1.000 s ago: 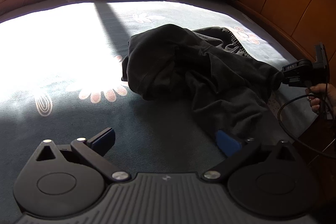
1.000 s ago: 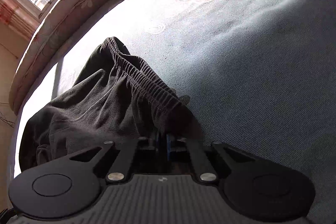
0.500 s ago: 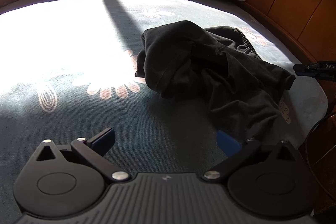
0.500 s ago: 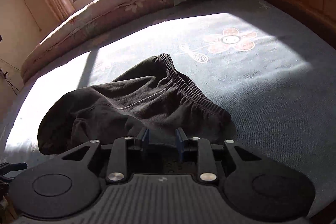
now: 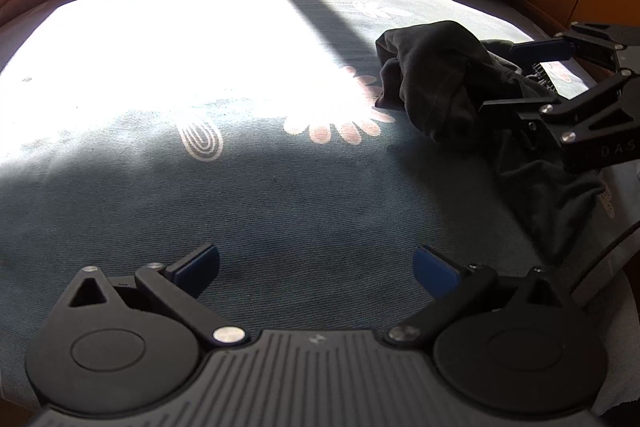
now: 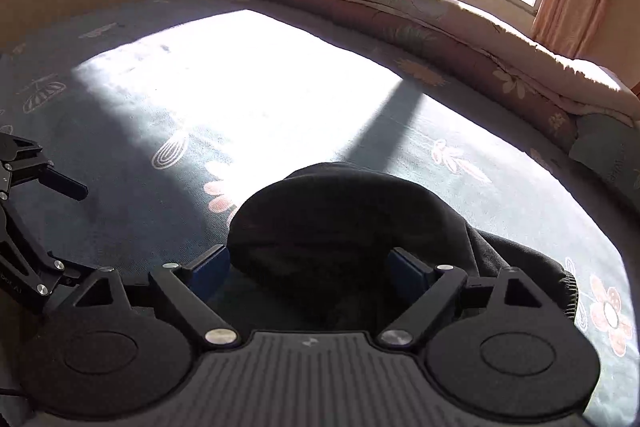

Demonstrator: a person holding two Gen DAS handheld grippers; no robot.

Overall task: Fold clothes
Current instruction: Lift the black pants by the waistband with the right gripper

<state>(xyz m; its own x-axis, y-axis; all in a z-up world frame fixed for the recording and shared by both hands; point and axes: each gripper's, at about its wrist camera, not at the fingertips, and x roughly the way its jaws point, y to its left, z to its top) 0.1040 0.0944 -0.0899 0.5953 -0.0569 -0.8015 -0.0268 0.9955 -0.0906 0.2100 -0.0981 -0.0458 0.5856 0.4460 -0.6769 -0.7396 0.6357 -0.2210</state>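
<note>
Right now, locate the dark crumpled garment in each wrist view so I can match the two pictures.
Left wrist view: the dark garment lies at the right, partly behind the right claw.
Right wrist view: the same garment fills the lower centre, bulging up between the open right claw fingers.
Shared landmark: the pink daisy print on the bedspread, just left of the garment in both views.

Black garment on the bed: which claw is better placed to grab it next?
Right. The right claw hangs open directly over the black garment, pads either side of it. The left claw is open over bare bedspread, off to one side.
</note>
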